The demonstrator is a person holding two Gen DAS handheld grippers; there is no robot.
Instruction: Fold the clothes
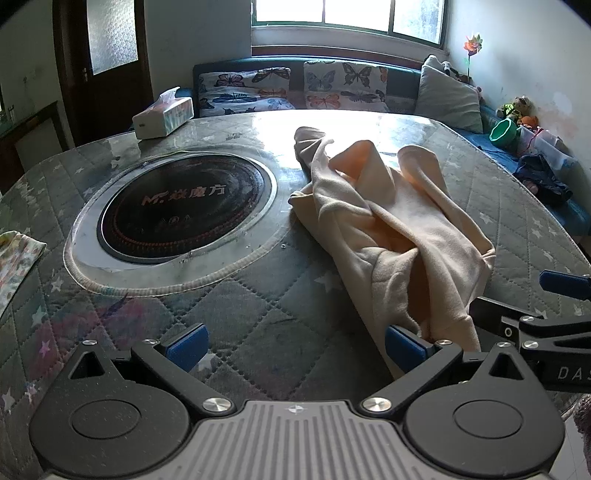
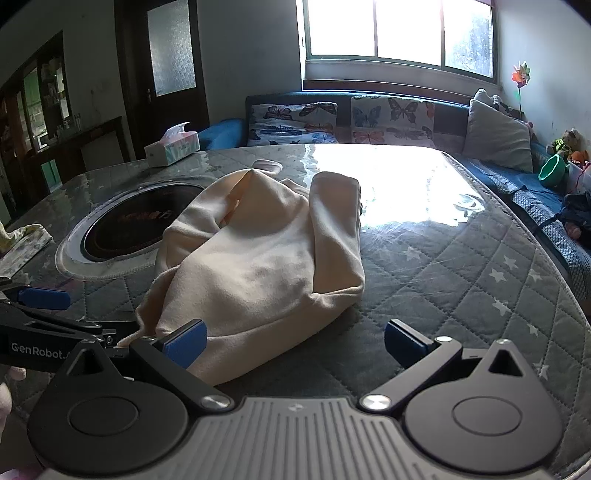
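The cream garment (image 1: 391, 236) lies bunched on the quilted table cover (image 1: 258, 325), its near hem running under the grippers and out of sight, so how it's layered is hard to read. Glare from the window (image 2: 399, 29) washes out the table's far side. The left gripper (image 1: 295, 345) is spread wide, right finger at the cloth's edge; the right gripper (image 2: 295, 341) is spread too, left finger against the fabric. A round induction cooktop (image 1: 181, 206) sits left of the garment. A tissue box (image 1: 162, 116) with a tissue poking out stands at the far edge, before the butterfly cushions (image 1: 295, 88).
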